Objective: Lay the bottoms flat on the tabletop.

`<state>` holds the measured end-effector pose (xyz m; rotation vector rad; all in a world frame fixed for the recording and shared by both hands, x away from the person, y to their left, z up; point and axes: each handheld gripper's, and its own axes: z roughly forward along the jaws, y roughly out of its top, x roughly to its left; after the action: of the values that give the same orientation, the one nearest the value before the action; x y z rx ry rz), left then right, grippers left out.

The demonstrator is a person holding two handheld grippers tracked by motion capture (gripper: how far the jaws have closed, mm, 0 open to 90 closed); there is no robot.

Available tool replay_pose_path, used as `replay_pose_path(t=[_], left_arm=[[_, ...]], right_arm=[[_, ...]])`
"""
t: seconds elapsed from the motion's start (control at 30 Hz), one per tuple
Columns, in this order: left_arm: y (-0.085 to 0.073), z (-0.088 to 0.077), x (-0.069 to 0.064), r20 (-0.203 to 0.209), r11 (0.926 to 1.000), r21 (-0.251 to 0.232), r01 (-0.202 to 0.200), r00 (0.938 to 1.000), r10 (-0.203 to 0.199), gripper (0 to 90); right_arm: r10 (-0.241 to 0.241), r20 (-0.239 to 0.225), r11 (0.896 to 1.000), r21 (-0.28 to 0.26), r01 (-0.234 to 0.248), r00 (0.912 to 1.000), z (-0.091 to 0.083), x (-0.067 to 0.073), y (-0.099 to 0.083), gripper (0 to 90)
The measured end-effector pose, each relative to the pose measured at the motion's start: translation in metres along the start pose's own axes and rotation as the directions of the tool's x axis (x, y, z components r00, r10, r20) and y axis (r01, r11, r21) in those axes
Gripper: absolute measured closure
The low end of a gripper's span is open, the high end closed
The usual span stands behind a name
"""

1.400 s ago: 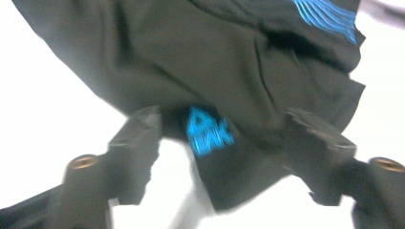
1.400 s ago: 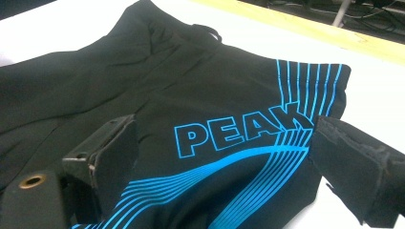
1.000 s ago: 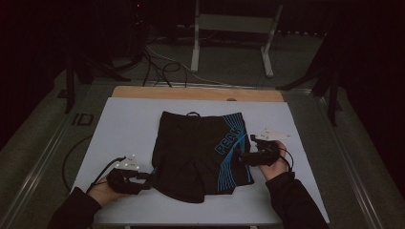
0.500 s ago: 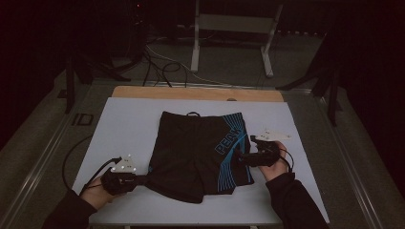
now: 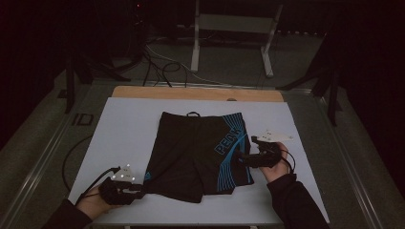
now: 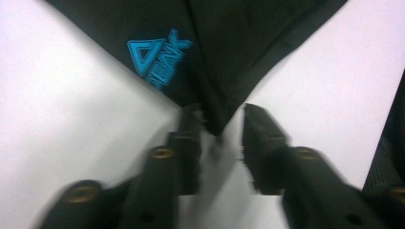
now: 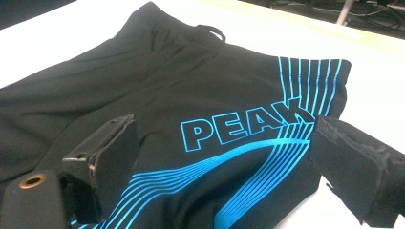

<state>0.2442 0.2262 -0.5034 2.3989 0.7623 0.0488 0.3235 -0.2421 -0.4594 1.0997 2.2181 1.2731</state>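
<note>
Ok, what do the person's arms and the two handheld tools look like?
Both tools, left and right, are black with two blocky padded jaws and brass-coloured screws. Each carries a pale three-cornered plate on top and trails a black cable. The person wears dark long sleeves.

Your surface (image 5: pixel 124 129) is a white sheet with a strip of bare wood along its far edge. Lying flat near the middle of it you have a pair of black swim shorts (image 5: pixel 196 152), waistband toward the far side, with blue stripes and the word PEAK on one leg.
</note>
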Motion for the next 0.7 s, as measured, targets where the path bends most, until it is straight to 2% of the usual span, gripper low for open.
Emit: replay_pose_path(t=[0.07,0.13,0.23,0.43,0.53,0.7], left_arm=[[-0.001,-0.002,-0.001,0.017,0.9999,-0.014,-0.004,0.9998,0.004,52.4],[-0.001,-0.005,-0.002,0.023,0.9988,-0.049,-0.001,0.9997,0.002,41.7],[0.004,-0.011,-0.005,0.018,0.9949,-0.101,-0.003,0.9998,0.005,32.7],[0.018,-0.014,-0.012,0.025,0.9857,-0.167,-0.023,0.9993,0.028,26.2],[0.026,-0.012,-0.013,0.040,0.9815,-0.191,-0.012,0.9990,0.020,16.7],[0.041,-0.008,-0.018,0.045,0.9771,-0.212,-0.019,0.9985,0.029,8.0]], right_arm=[[-0.003,0.004,1.000,0.002,0.003,1.0000,0.000,0.000,-0.001,10.1],[0.002,0.005,1.000,0.000,-0.002,1.0000,-0.001,0.000,-0.001,10.1],[0.005,0.005,1.000,-0.002,-0.005,1.0000,-0.003,-0.001,-0.002,10.2],[0.011,0.005,1.000,-0.003,-0.011,0.9999,-0.006,-0.002,-0.006,10.1],[0.019,0.002,1.000,-0.003,-0.019,0.9998,-0.008,-0.003,-0.009,10.1],[0.024,0.000,1.000,-0.002,-0.024,0.9997,-0.012,-0.004,-0.015,10.1]])
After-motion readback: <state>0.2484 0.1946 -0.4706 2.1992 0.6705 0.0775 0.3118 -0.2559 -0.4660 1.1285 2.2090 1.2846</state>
